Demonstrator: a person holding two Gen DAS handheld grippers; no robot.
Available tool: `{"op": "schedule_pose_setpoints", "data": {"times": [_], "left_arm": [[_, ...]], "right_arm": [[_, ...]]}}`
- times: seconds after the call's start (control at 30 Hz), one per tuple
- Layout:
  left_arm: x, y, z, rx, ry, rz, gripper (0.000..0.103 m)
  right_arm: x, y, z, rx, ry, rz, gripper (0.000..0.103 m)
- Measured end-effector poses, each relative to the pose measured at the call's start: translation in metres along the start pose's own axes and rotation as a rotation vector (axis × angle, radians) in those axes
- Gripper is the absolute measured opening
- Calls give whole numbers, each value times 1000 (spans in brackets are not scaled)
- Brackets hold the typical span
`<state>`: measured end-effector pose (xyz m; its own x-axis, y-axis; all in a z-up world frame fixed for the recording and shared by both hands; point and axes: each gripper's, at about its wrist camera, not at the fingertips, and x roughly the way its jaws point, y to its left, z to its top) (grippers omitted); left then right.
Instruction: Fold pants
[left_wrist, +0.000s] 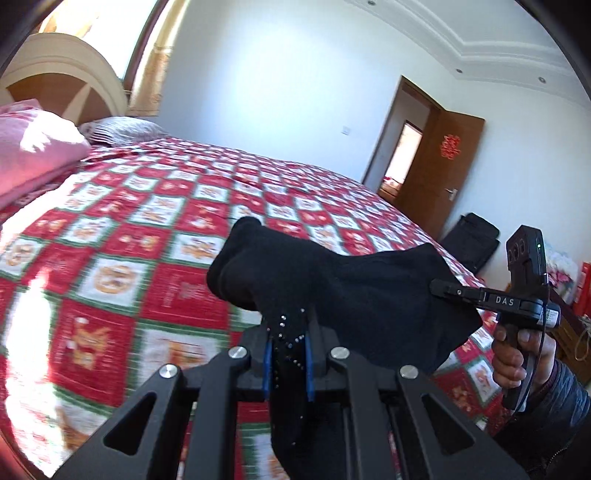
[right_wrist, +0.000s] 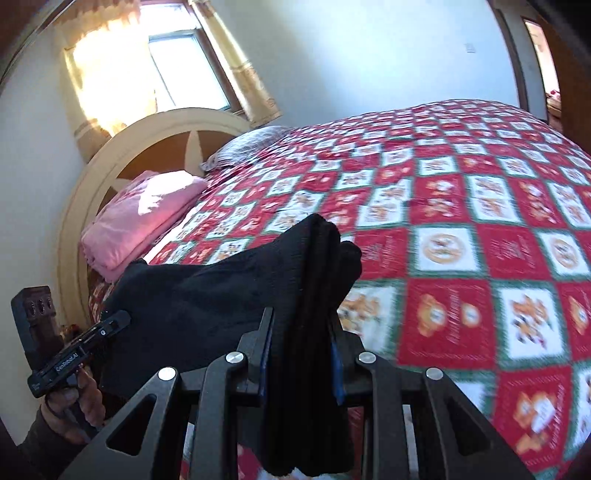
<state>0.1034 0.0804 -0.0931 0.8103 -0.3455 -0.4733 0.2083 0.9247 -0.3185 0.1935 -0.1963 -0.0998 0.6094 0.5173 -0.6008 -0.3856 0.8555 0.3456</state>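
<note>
Black pants (left_wrist: 332, 284) hang in the air above the bed, stretched between both grippers. My left gripper (left_wrist: 289, 354) is shut on one end of the fabric, which has small shiny studs and droops below the jaws. My right gripper (right_wrist: 301, 354) is shut on the other end of the pants (right_wrist: 229, 295), bunched thick between the blue pads. In the left wrist view the right gripper (left_wrist: 439, 286) shows at the right, clamped on the cloth. In the right wrist view the left gripper (right_wrist: 122, 319) shows at the lower left, also on the cloth.
A bed with a red, white and green checked quilt (left_wrist: 155, 236) lies beneath. A folded pink blanket (right_wrist: 144, 218) and a grey pillow (right_wrist: 247, 146) sit by the arched headboard (right_wrist: 122, 147). An open wooden door (left_wrist: 439, 166) and a black bag (left_wrist: 472, 243) are beyond the bed.
</note>
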Motion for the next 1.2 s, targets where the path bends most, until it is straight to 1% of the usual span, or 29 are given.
{"op": "schedule_pose_setpoints", "data": {"times": [0.17, 0.3, 0.4, 0.57, 0.8, 1.2], "left_arm": [[-13, 33, 5, -22, -22, 86, 14], [-19, 57, 0, -35, -26, 139, 14], [-19, 74, -8, -55, -12, 164, 14], [-15, 91, -23, -70, 24, 183, 14], [-10, 89, -29, -33, 35, 209, 15], [-3, 93, -35, -33, 52, 226, 20]], "right_arm": [[44, 33, 10, -38, 32, 44, 26], [72, 54, 10, -50, 63, 72, 26], [91, 65, 7, -63, 96, 77, 26], [112, 71, 2, -75, 130, 53, 26], [122, 65, 0, -66, 160, 34, 26], [133, 58, -3, -57, 184, 2, 27]]}}
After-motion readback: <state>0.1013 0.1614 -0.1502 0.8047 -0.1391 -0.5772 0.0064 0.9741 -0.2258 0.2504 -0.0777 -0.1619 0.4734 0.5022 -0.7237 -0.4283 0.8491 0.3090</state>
